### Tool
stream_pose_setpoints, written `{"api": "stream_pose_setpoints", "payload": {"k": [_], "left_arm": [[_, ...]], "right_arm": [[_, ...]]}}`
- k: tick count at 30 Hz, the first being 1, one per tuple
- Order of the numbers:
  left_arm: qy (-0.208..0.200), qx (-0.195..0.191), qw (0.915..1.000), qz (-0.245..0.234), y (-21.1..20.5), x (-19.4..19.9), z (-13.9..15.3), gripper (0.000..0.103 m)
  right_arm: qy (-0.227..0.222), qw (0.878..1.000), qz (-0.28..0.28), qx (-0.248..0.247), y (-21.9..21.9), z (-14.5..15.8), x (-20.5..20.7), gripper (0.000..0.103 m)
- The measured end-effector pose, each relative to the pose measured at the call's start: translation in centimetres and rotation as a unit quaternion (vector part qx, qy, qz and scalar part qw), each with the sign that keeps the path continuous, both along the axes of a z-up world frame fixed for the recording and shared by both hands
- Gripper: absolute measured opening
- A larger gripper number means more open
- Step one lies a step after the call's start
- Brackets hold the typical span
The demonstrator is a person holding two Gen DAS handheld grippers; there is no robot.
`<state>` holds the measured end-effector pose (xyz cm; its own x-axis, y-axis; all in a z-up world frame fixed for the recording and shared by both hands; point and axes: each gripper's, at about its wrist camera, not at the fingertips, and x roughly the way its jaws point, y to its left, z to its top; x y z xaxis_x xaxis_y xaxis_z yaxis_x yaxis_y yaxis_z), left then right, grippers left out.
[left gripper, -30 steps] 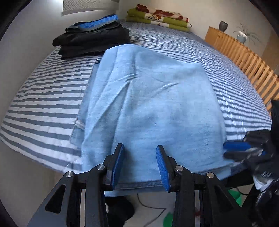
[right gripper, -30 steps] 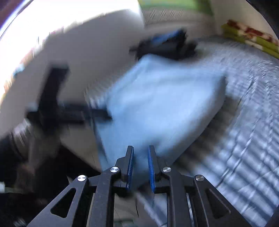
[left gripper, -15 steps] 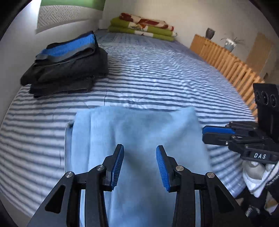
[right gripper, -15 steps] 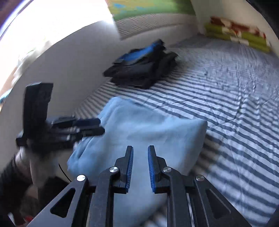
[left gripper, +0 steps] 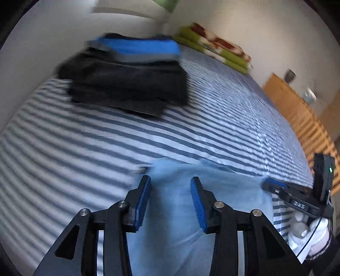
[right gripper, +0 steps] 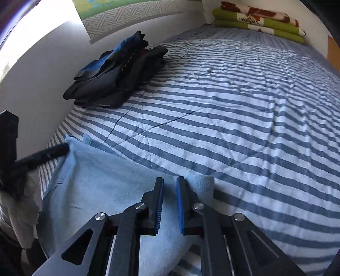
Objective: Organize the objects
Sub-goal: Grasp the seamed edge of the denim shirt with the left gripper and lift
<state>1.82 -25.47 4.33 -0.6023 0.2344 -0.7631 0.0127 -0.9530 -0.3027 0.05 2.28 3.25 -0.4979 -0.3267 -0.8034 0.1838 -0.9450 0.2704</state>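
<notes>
White lettering stands on the black body of the right tool (left gripper: pixel 274 186), seen upside down in the left wrist view; it seems to read "DAS", though the blur leaves that unsure. No other text, number or sign can be read.

We are seeing a blue-and-white striped bedspread (right gripper: pixel 233 110), a folded green, red and white blanket (right gripper: pixel 259 19) lying at its far end, and a slatted wooden frame (left gripper: pixel 301 118) standing alongside.
</notes>
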Motion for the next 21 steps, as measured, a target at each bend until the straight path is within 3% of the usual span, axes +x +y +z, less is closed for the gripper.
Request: {"api": "stream_pose_setpoints", "payload": {"k": [2, 5, 7, 10, 12, 14, 18, 21], "left_arm": [[-0.001, 0.003, 1.0, 0.006, -2.0, 1.9, 1.0, 0.07], [-0.018, 0.046, 0.9988, 0.008, -3.9, 5.1, 1.1, 0.082], [-0.038, 0.061, 0.9974, -0.008, -3.9, 6.8, 0.6, 0.087], [-0.059, 0.021, 0.9978, -0.023, -2.7, 7.8, -1.1, 0.088], [-0.08, 0.026, 0.9963, -0.019, -2.5, 7.4, -2.6, 0.088], [-0.093, 0.041, 0.9946, -0.023, -2.5, 6.8, -3.8, 0.088], [-0.103, 0.018, 0.9942, -0.025, -2.4, 6.0, -5.4, 0.092], [-0.114, 0.046, 0.9922, -0.023, -3.1, 5.1, -6.7, 0.098]], "right_arm": [[0.003, 1.0, -0.006, -0.004, 0.5, 0.8, 1.1, 0.03], [-0.013, 0.999, -0.006, -0.05, 1.7, 1.6, 4.3, 0.055], [-0.038, 0.996, 0.0, -0.082, 2.0, 0.9, 6.4, 0.055], [-0.077, 0.99, -0.013, -0.117, 2.2, -1.3, 8.7, 0.056], [-0.101, 0.986, -0.022, -0.127, 2.1, -2.8, 9.1, 0.056], [-0.108, 0.984, -0.034, -0.14, 2.2, -3.8, 9.3, 0.056], [-0.104, 0.979, -0.036, -0.17, 2.1, -3.9, 9.1, 0.056], [-0.108, 0.978, -0.02, -0.177, 0.9, -4.3, 8.1, 0.056]]}}
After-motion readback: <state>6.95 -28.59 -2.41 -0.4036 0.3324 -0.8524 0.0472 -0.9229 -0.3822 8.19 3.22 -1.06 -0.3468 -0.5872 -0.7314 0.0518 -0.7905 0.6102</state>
